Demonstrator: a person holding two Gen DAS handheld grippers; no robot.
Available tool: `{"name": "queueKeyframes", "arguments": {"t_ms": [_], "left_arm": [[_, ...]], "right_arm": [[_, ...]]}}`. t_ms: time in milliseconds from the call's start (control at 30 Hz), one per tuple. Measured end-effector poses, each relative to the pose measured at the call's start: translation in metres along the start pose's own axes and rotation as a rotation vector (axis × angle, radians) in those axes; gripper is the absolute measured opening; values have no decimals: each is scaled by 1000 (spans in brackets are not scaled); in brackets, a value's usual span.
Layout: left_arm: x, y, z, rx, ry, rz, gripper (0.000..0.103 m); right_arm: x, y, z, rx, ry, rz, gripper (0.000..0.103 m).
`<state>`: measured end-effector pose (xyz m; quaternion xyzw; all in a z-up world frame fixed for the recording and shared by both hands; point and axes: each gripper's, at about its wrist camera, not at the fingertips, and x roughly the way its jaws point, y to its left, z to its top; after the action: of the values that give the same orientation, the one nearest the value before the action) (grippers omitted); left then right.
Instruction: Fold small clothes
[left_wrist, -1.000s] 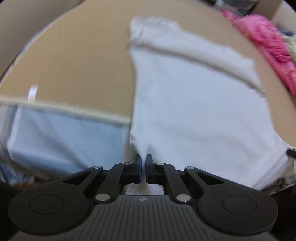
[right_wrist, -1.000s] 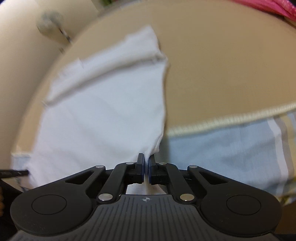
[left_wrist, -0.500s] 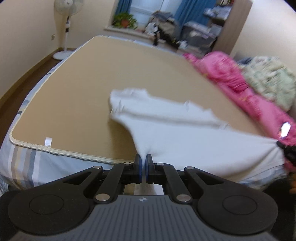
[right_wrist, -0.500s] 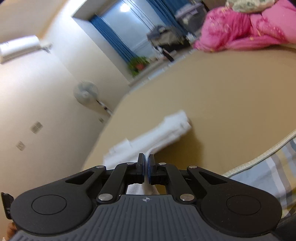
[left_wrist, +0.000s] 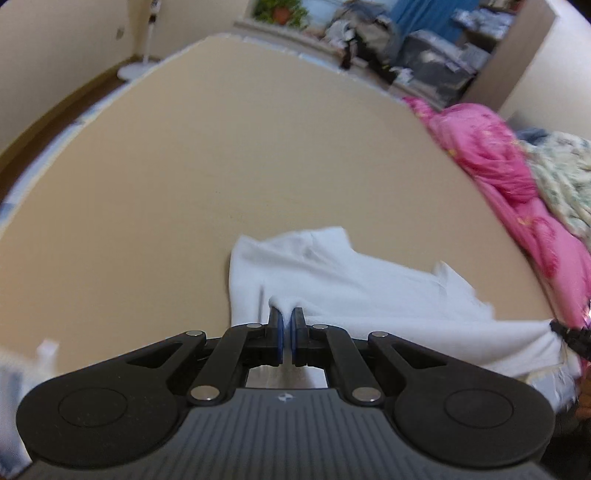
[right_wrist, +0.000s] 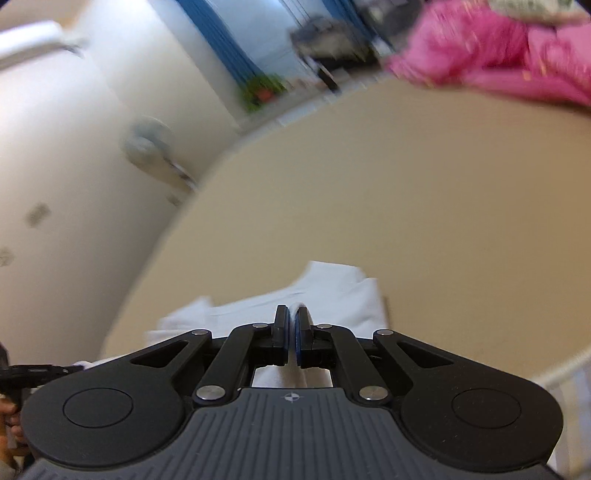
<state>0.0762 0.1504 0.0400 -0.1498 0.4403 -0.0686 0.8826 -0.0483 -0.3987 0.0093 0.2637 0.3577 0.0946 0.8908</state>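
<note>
The small white cotton shirt lies low in the centre of the left view, its far part resting on the tan mat-covered bed while I lift the near edge. My left tongs are clamped on a pinch of that edge, and my right tongs are likewise closed on white cloth, low in the middle of the right view.

What worries me is slippage: each grip takes only a thin bit of hem, so an uneven pull could tug the cloth free, or drag the shirt askew and leave a crooked fold. Both views are blurred, so I cannot judge how square the edges lie.

The left view shows the cloth stretched towards the right edge of the frame, where the tip of my other tool just shows, with a heap of pink bedding beyond. The right view alone shows the white wall and a blurred standing fan at upper left.
</note>
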Motion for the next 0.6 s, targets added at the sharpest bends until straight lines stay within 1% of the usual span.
{"name": "queueKeyframes", "arguments": {"t_ms": [33,67,100,133,200,233,267,300,333,367,400,433,500,533,600], "left_arm": [[23,3,12,-19,8,16,10],[40,6,21,-21,6,42,10],[55,11,28,-27,8,81,15],[62,16,30,-40,5,99,19],[65,27,32,-77,17,93,22],[62,32,32,-91,17,83,23],[59,36,31,-97,13,71,24],[55,40,31,-97,9,59,26],[54,43,31,-93,11,50,29],[54,46,31,-85,20,42,30],[55,48,30,-71,37,34,32],[57,49,28,-52,57,29,32],[60,46,24,0,93,22,34],[59,39,13,29,103,17,37],[61,32,6,91,119,26,44]], "right_arm": [[28,-4,9,36,35,-32,4],[55,-9,16,62,65,-70,7],[76,-15,20,81,80,-111,8],[93,-21,23,91,81,-159,8],[103,-30,16,97,52,-207,8],[106,-36,13,116,56,-224,9],[108,-40,14,153,88,-247,9],[103,-42,14,170,65,-224,9],[98,-42,17,164,41,-200,13],[95,-40,17,136,31,-188,18],[94,-37,16,100,41,-189,20],[96,-36,14,69,68,-191,23],[102,-33,6,-18,150,-182,24],[102,-28,2,-67,172,-180,24],[101,-21,-5,-153,202,-164,24]]}}
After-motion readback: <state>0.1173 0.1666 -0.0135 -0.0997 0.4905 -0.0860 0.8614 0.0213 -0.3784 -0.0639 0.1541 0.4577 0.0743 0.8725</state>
